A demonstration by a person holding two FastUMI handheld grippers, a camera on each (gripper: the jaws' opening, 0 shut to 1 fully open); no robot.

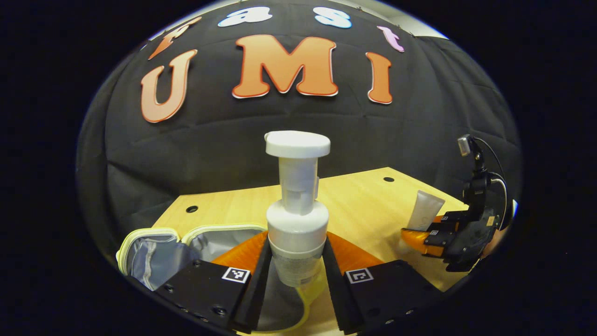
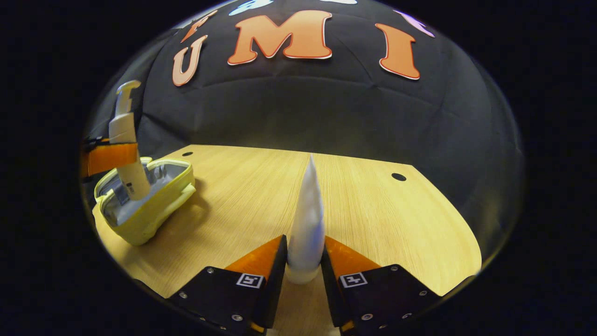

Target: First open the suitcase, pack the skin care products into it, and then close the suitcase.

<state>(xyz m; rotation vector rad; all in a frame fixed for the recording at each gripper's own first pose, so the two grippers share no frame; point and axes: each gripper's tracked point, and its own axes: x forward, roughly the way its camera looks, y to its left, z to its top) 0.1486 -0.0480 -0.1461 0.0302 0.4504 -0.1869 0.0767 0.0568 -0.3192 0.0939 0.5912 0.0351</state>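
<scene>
My left gripper is shut on a white pump bottle, held upright just above the open yellow suitcase with its grey lining. In the right gripper view that bottle hangs over the suitcase at the far left, with the left gripper's finger pressed against it. My right gripper is shut on a white squeeze tube, crimped end up, above the table. The left gripper view shows that tube in the right gripper at the far right.
A light wooden table with small round cable holes carries the suitcase at its left end. The black booth wall stands close behind the table's far edge.
</scene>
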